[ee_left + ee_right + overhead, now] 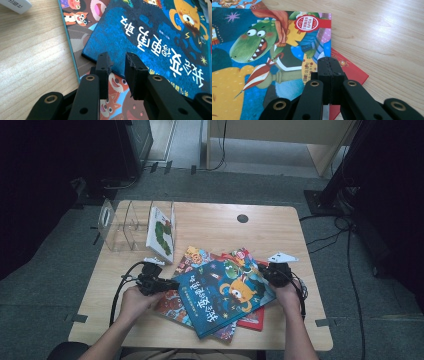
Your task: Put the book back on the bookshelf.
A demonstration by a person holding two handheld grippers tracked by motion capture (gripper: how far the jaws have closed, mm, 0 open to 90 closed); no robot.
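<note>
A blue picture book (225,295) (162,37) (262,62) with an orange creature and a green dinosaur on its cover tops a loose pile of books in the middle of the wooden table (215,225). My left gripper (170,284) (117,63) lies level at the book's left edge. Its jaws stand a little apart over that edge, with nothing pinched between them. My right gripper (265,272) (329,62) is shut, with its tips at the book's right edge, over a red book (349,70) that lies underneath.
A clear acrylic book rack (120,227) stands at the table's back left and holds one white book with a green caterpillar (161,234). Another cartoon-covered book (172,305) (75,15) pokes out under the blue one. A round cable hole (242,218) sits near the back edge.
</note>
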